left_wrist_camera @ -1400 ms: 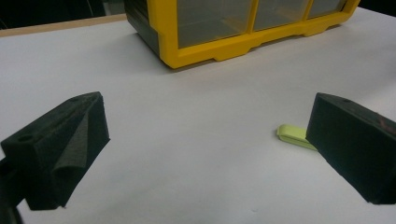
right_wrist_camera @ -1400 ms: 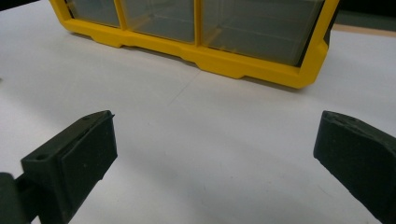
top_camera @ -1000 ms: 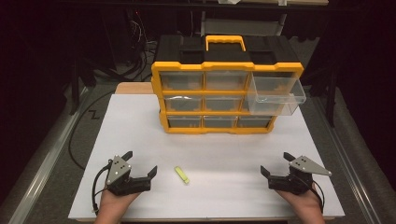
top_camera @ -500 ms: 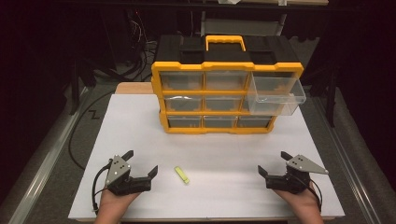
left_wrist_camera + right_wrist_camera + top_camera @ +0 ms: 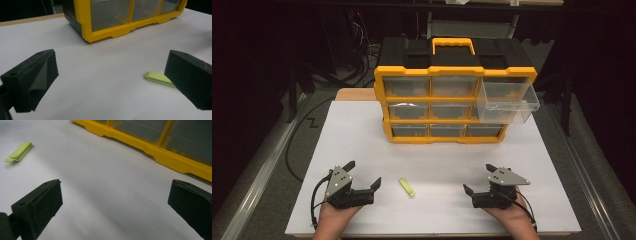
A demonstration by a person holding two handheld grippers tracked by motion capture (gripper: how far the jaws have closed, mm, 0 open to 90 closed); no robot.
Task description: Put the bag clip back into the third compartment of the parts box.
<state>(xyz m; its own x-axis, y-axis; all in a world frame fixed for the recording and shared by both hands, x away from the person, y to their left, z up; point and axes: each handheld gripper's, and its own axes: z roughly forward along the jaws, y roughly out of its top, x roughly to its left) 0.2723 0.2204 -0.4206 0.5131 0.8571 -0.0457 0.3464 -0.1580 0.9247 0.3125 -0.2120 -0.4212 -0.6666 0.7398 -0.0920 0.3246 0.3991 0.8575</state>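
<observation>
A small lime-green flat piece (image 5: 406,187) lies on the white table top (image 5: 362,135) near the front, between my two grippers. My left gripper (image 5: 364,173) rests on the table to its left, open and empty. From the left gripper view (image 5: 111,62), the green piece (image 5: 158,78) lies just beside the right jaw, partly hidden behind it. My right gripper (image 5: 477,177) sits open and empty at the front right. The right gripper view (image 5: 116,186) has the green piece (image 5: 18,152) far off to the left.
A yellow and black drawer organizer (image 5: 454,90) stands at the back of the table, its top right clear drawer (image 5: 507,102) pulled out. Its yellow base (image 5: 110,32) (image 5: 170,155) lies ahead of both grippers. Cables (image 5: 307,130) run along the floor at the left.
The right gripper has edged very slightly to the left. The left gripper and the green piece have stayed where they were.
</observation>
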